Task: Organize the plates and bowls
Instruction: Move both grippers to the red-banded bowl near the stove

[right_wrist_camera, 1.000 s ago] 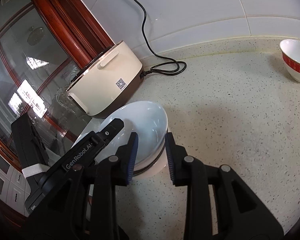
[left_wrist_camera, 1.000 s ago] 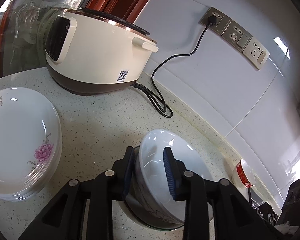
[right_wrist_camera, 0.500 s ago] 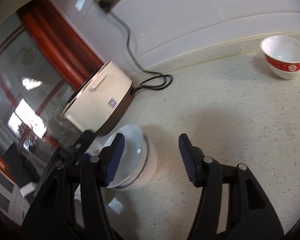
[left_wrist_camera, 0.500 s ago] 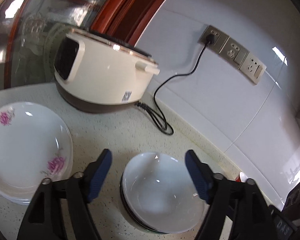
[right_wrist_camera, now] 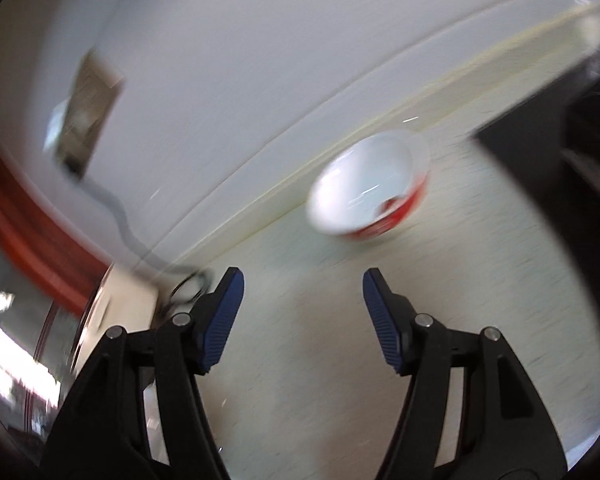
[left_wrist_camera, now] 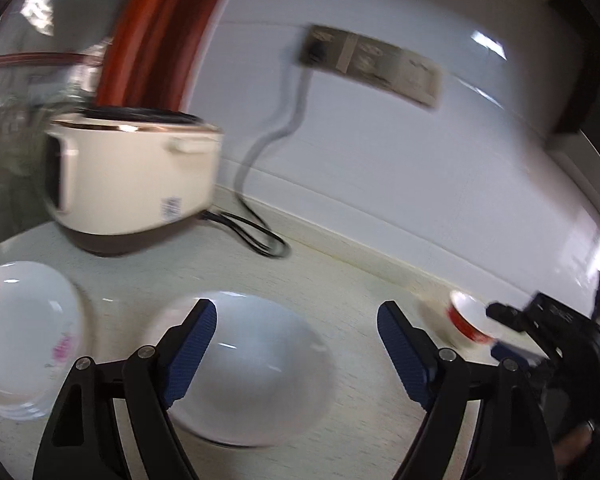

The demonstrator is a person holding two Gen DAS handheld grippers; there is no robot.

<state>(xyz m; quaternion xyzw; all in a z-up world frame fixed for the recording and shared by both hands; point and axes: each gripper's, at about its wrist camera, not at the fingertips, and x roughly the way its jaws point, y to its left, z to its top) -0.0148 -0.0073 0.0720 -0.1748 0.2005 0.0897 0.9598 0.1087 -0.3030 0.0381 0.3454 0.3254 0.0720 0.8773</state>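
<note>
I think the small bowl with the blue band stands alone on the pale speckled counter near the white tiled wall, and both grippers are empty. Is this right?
Not quite: the band on the small white bowl is red, not blue, as the right wrist view shows. The rest holds: it stands alone on the pale speckled counter near the white tiled wall, and the opening left gripper and right gripper are empty.

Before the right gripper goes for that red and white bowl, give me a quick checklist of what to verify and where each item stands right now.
1. Right gripper empty: ok, jaws are opening, nothing between them.
2. Left gripper clear of the white bowl: ok, jaws opening, pads off the rim.
3. White bowl set down on the counter: ok; whether it sits in a stack, cannot tell through blur.
4. Red and white bowl upright and free: ok, alone near the wall.
5. Path to it: ok, bare counter ahead.
6. Bowl contents: cannot tell, the picture is blurred.
</note>
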